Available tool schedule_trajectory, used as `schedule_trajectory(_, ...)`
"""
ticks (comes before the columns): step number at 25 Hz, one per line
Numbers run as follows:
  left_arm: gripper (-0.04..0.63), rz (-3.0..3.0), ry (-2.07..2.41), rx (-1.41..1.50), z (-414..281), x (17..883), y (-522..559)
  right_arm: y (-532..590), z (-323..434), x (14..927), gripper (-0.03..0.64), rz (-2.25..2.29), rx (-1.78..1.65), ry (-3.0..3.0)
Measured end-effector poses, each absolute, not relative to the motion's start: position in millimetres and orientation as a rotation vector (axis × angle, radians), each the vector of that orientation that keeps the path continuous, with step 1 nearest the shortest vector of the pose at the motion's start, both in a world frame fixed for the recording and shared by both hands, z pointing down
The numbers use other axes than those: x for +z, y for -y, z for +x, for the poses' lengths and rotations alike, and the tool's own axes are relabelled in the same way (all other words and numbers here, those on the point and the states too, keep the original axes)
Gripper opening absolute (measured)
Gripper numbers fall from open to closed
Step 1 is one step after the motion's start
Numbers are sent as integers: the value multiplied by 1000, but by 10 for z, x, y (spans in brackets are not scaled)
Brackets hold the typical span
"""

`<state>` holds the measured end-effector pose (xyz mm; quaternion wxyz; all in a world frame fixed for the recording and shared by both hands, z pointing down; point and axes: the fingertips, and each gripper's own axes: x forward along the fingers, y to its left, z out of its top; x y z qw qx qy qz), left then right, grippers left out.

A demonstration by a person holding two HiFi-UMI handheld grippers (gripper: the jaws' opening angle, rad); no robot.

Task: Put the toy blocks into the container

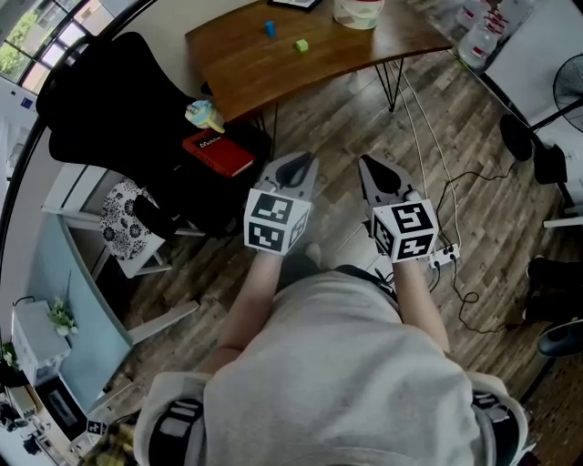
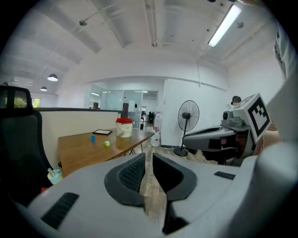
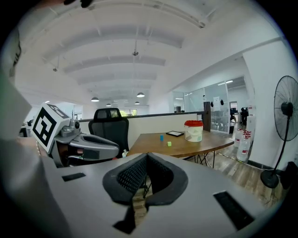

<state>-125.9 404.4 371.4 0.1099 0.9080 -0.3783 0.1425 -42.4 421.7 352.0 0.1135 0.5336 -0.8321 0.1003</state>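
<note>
Blocks come first: the blue block (image 1: 270,28) and the green block (image 1: 301,45) lie near each other, not touching, on the tabletop (image 1: 239,75) well ahead of me. The container (image 1: 358,13), a pale tub with a red top, stands on the same tabletop off to their right. Neither block is in it.

I stand on the wood floor (image 1: 474,136) with both grippers held out side by side, well short of the tabletop. My left gripper (image 1: 293,168) has its fingers a crack apart, with only floor showing through the slit. My right gripper (image 1: 381,173) has its fingers together at the tips and holds nothing.

I judge this to be the approach, with no block picked yet. The next move calls for closing in on the tabletop and spreading one pair of fingers wide enough to straddle a block. The green block looks the nearer one to me. I cannot tell from here whether the tub's red top is a lid or only a rim, so I would check that before carrying anything over.
</note>
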Motion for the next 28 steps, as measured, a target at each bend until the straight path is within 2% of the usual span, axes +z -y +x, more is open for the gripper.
schedule_trajectory(1, 76, 2665, 1116, 416, -1301, 3719, -4008, -4200, -453, 3552, 11, 1562, 310, 2443)
schedule_trajectory(5, 109, 2661, 1102, 392, -1401, 3722, -3907, -4140, -489, 3699, 11, 1593, 384, 2427)
schedule_trajectory(10, 194, 2655, 1074, 408, -1533, 3799, -3791, -4060, -481, 3748, 11, 1669, 388, 2394)
schedule_trajectory(18, 270, 2611, 1080, 441, -1637, 3932, -3643, -3905, -532, 3769, 11, 1677, 400, 2396)
schedule_trajectory(28, 268, 2552, 1106, 464, -1515, 4113, -3229, -3410, -443, 3930, 11, 1596, 500, 2462)
